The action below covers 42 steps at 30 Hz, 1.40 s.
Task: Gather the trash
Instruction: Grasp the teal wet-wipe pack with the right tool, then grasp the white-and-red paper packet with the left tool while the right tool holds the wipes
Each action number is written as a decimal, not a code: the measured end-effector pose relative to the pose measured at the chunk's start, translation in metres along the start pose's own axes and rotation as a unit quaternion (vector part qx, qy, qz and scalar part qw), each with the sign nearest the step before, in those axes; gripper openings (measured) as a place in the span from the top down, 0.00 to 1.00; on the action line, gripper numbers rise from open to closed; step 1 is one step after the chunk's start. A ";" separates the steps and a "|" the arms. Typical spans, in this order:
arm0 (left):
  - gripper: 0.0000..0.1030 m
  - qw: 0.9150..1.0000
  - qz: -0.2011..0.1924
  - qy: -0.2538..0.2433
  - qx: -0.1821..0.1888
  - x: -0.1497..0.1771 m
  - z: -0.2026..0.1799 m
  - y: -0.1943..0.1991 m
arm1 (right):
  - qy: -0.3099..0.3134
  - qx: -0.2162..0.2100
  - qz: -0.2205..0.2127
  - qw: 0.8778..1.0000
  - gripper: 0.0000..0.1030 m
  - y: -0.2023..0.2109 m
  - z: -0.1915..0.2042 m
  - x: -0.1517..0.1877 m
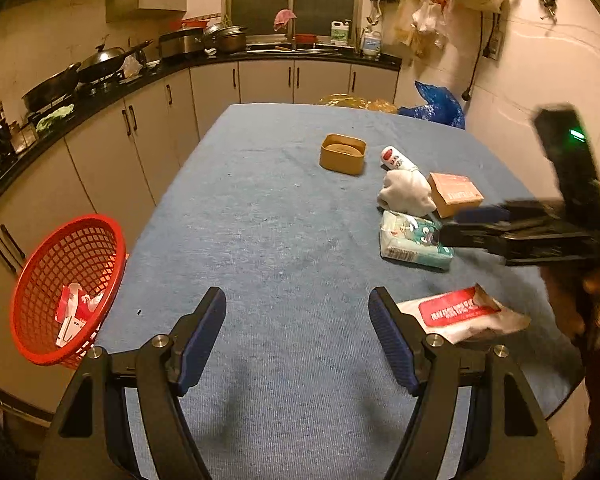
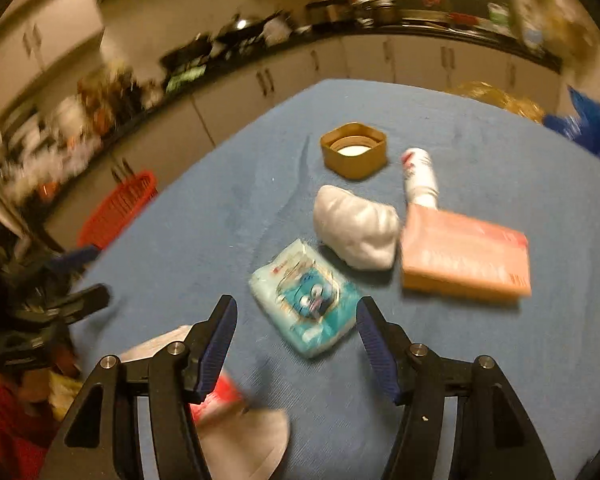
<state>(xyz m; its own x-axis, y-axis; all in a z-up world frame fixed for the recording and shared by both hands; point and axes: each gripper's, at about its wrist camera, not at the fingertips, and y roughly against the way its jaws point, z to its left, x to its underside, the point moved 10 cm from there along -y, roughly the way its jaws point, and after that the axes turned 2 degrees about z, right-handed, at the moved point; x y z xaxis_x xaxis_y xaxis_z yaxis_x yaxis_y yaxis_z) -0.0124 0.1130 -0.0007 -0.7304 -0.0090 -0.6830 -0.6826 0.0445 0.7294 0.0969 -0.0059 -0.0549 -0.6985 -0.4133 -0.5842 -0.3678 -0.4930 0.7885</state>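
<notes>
Seemingly just ahead of the right gripper's (image 2: 296, 344) parted jaws lies the tissue pack (image 2: 306, 298).

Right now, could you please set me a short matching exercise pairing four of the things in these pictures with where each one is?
Things:
1. red basket
2. brown tub
3. teal tissue pack
4. white ball of paper

Places:
A. farthest out on the blue cloth, open side up
B. off the table's left edge, beside the cabinets
C. between the tissue pack and the pink box
D. just ahead of the right gripper's open fingers

Pairs: 1-B, 2-A, 3-D, 4-C
</notes>
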 end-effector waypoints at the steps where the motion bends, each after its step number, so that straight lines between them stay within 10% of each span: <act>1: 0.29 1.000 0.001 -0.002 0.000 0.001 0.000 -0.001 | 0.014 0.007 0.005 1.000 0.35 -0.006 0.000 -0.004; 15: 0.26 0.991 0.029 -0.084 0.098 0.014 -0.044 0.002 | 0.120 0.008 0.087 0.989 0.29 -0.051 0.018 0.012; 19: 0.23 0.983 0.030 -0.131 0.127 0.020 -0.069 0.008 | 0.106 -0.003 0.076 0.991 0.86 -0.044 0.020 0.010; 30: 0.19 0.946 0.030 -0.300 0.118 0.038 -0.128 -0.004 | -0.047 -0.014 -0.069 0.996 0.88 0.046 -0.001 0.014; 37: 0.20 0.939 0.052 -0.328 0.089 0.037 -0.146 -0.036 | -0.105 -0.018 -0.115 0.988 0.87 0.085 -0.007 0.031; 39: 0.23 0.939 0.051 -0.328 0.087 0.036 -0.149 -0.041 | -0.108 -0.017 -0.126 0.986 0.87 0.094 -0.004 0.037; 42: 0.57 0.945 0.061 -0.311 0.083 0.035 -0.146 -0.049 | -0.120 -0.021 -0.142 0.982 0.87 0.106 -0.002 0.047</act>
<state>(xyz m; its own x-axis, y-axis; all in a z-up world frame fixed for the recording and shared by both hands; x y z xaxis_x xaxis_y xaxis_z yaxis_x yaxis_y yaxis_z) -0.0080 -0.0349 -0.0550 -0.6126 0.5928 -0.5228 -0.5437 0.1641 0.8231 0.0262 -0.0786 0.0007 -0.6976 -0.0644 -0.7136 -0.5466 -0.5962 0.5881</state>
